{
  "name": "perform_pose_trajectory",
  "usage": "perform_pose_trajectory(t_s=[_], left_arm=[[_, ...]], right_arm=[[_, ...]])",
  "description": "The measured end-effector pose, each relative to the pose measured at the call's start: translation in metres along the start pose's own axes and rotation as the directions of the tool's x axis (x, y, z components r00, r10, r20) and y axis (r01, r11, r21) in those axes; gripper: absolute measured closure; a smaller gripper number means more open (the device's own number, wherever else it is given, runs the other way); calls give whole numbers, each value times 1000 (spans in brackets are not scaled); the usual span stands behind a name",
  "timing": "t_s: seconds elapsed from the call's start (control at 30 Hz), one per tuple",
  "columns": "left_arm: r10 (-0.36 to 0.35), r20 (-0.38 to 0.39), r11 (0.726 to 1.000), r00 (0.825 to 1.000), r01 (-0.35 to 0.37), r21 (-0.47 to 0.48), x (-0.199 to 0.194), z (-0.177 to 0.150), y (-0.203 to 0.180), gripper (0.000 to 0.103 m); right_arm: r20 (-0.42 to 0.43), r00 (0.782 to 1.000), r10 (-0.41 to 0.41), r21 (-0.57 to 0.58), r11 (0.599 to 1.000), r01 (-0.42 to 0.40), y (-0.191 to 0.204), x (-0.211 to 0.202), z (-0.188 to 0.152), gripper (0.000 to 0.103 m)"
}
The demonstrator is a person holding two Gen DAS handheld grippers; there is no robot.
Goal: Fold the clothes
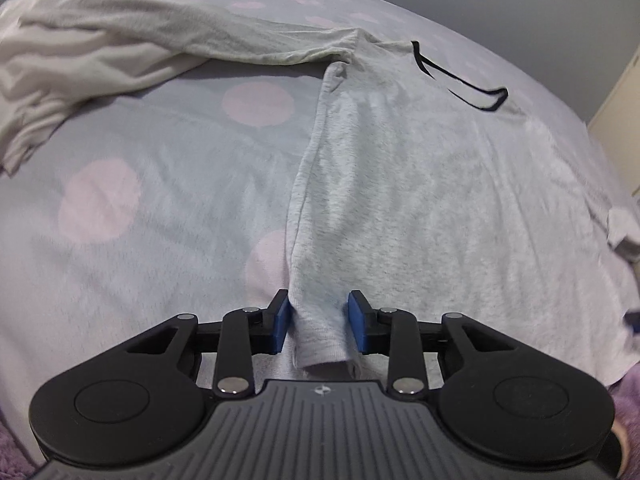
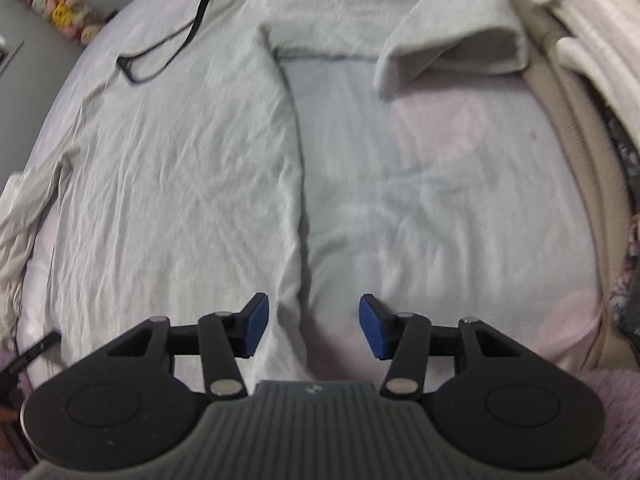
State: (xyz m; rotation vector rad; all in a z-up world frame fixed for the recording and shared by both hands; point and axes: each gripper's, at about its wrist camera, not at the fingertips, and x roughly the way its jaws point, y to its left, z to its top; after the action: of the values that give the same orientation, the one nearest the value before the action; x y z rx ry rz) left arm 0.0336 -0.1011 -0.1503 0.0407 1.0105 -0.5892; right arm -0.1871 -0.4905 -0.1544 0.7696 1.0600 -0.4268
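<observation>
A light grey long-sleeved shirt [image 1: 420,184] with a black-trimmed neckline [image 1: 460,80] lies flat on the bed. My left gripper [image 1: 318,326] is open, its blue pads on either side of the shirt's near left hem corner, fabric between them. One sleeve [image 1: 140,52] stretches away to the far left. In the right wrist view the same shirt [image 2: 168,168] lies to the left; my right gripper [image 2: 310,326] is open, straddling the shirt's right side edge near the hem. The other sleeve [image 2: 452,36] lies folded at the far right.
The bed cover [image 1: 140,200] is pale grey with large pink dots. A cream padded bed edge [image 2: 580,152] runs along the right. A row of small plush toys [image 2: 56,4] sits at the far left. A fuzzy purple blanket [image 2: 616,400] lies nearest me.
</observation>
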Motion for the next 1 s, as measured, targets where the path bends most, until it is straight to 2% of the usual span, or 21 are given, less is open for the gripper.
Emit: perform_pose_trajectory(t_s=[0.03, 0.1, 0.13, 0.17, 0.2, 0.23, 0.3, 0.47, 0.57, 0.73, 0.83, 0.9, 0.93, 1.0], left_arm=[[-1, 0, 1000, 1000, 1, -4, 0, 0, 1, 78], [-7, 2, 1000, 1000, 7, -10, 0, 1, 2, 93], [-20, 6, 1000, 1000, 20, -14, -1, 1, 1, 96], [-33, 10, 999, 999, 33, -18, -3, 2, 1, 98], [-39, 21, 999, 999, 39, -16, -6, 3, 0, 99], [-49, 40, 999, 998, 50, -12, -12, 5, -1, 99], [-78, 80, 997, 994, 80, -15, -27, 12, 0, 99], [-142, 129, 987, 982, 150, -62, -65, 34, 8, 99], [-119, 96, 991, 988, 124, -51, -78, 42, 7, 99], [-9, 33, 1000, 999, 8, 25, -72, 33, 6, 99], [-10, -29, 1000, 1000, 11, 28, -52, 22, 11, 99], [35, -62, 998, 997, -32, 52, -40, 15, 12, 98], [60, -77, 996, 995, -55, 64, -34, 12, 13, 98], [100, -101, 994, 990, -94, 59, -30, 8, 18, 93]], right_arm=[[-16, 1000, -13, -14, 1000, 13, 2, 3, -1, 62], [-51, 998, -38, -66, 997, 35, 10, 9, -3, 77], [-73, 997, -41, -104, 994, 33, 15, 12, -4, 80], [-91, 995, -44, -139, 990, 31, 20, 14, -5, 83], [-97, 994, -43, -168, 986, 27, 24, 15, -7, 96], [-92, 995, -48, -190, 981, 30, 28, 13, -8, 99], [-66, 997, -29, -192, 981, 16, 30, 2, -8, 99], [7, 995, 102, -94, 991, -101, 16, -45, 2, 99], [35, 990, 133, -81, 988, -130, 10, -70, 8, 100], [-14, 997, 74, -148, 986, -75, 11, -71, 1, 103], [-28, 999, 47, -147, 988, -50, 5, -56, -7, 103], [-34, 999, 29, -143, 989, -34, 0, -47, -12, 102], [-28, 999, 22, -151, 988, -26, 0, -44, -13, 98], [-13, 1000, 14, -177, 984, -16, 5, -44, -15, 95]])
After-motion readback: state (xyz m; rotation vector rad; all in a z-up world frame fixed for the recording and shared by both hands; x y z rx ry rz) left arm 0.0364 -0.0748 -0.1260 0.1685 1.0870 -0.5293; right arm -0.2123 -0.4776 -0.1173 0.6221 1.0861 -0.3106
